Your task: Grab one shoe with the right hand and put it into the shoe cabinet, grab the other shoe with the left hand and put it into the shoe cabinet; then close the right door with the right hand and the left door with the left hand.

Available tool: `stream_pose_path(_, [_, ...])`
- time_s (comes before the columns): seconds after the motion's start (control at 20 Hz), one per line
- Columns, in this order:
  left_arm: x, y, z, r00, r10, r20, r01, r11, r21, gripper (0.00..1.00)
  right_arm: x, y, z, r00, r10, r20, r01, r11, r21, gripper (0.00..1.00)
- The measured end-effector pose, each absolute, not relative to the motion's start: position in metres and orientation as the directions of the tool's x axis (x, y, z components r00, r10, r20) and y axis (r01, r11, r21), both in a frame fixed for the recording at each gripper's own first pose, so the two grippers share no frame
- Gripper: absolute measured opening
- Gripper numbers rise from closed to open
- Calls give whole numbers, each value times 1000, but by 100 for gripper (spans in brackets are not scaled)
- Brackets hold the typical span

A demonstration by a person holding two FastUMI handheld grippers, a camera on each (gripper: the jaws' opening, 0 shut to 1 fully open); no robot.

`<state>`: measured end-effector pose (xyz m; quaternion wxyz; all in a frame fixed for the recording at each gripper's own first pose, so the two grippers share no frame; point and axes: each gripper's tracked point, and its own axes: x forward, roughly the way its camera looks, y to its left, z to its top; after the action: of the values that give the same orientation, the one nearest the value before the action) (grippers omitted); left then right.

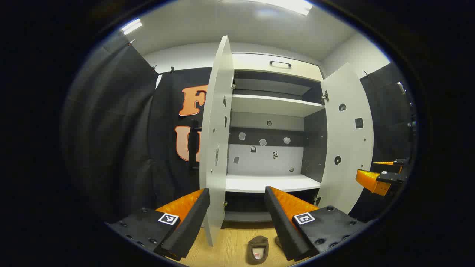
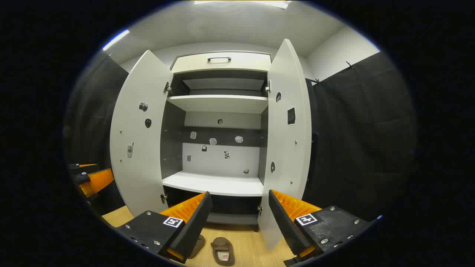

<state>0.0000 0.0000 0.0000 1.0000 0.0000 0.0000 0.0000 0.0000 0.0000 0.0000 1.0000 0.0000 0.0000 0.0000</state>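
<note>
1. In the right gripper view the shoe cabinet (image 2: 219, 148) fills the frame's centre, with its left door (image 2: 139, 137) swung open at frame left and its right door (image 2: 287, 148) at frame right.
2. Two shoes (image 2: 222, 250) lie side by side on the floor (image 2: 252, 244) at bottom centre, before the cabinet.
3. A drawer (image 2: 222, 61) sits above the shelves (image 2: 219, 104).

Both claws are sporting the same look: the left claw (image 1: 236, 193) and right claw (image 2: 239, 195) are wearing chunky wedge fingers on black screw-dotted blocks. Each block is carrying a small square black-and-white marker tag.
</note>
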Motion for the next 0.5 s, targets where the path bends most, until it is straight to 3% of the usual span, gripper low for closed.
stream_pose_path(0.5, [1,5,-1,1000,11,0,-11,1000,14,96,5,7,-13,999,15,-32,-14,1000,19,94])
